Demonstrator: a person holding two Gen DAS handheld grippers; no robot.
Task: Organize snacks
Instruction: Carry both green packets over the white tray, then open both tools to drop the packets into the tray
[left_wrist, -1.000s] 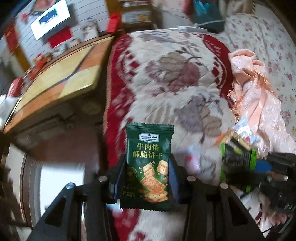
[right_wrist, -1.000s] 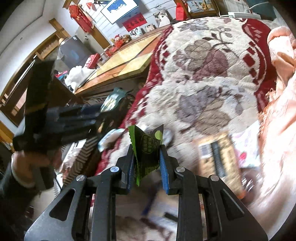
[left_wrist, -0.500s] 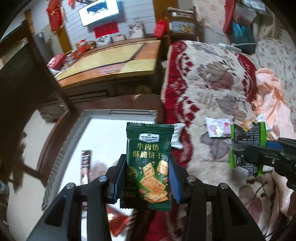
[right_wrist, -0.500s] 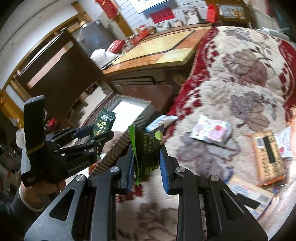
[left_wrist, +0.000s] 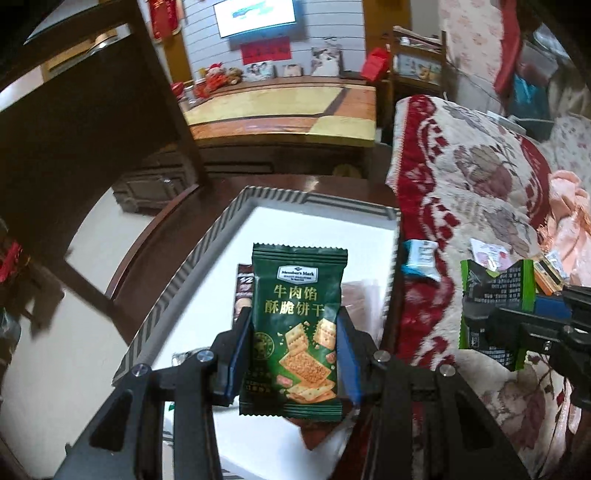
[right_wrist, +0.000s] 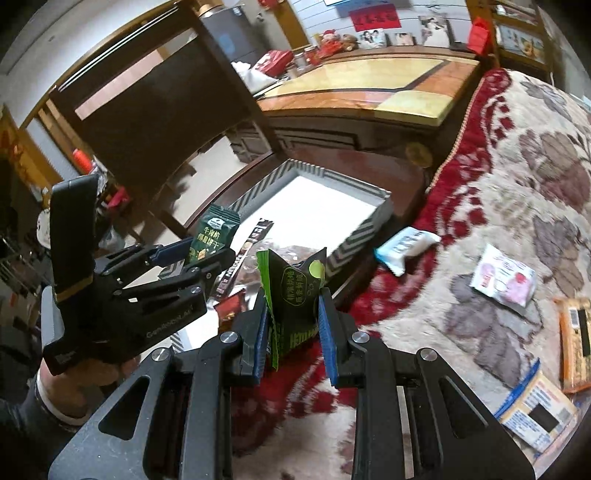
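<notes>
Left gripper (left_wrist: 295, 354) pinches a glossy dark green cracker packet (left_wrist: 297, 328) upright, long axis vertical, above the striped-rim white tray (left_wrist: 177, 288). Right gripper (right_wrist: 291, 325) squeezes a crumpled green snack bag (right_wrist: 293, 295), edge-on, over the fuzzy red floral blanket (right_wrist: 517, 177). Only the right view shows the orange packet (right_wrist: 574, 343).

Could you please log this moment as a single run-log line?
left gripper: shut on cracker packet, over striped tray | right gripper: shut on green snack packet, above blanket
</notes>
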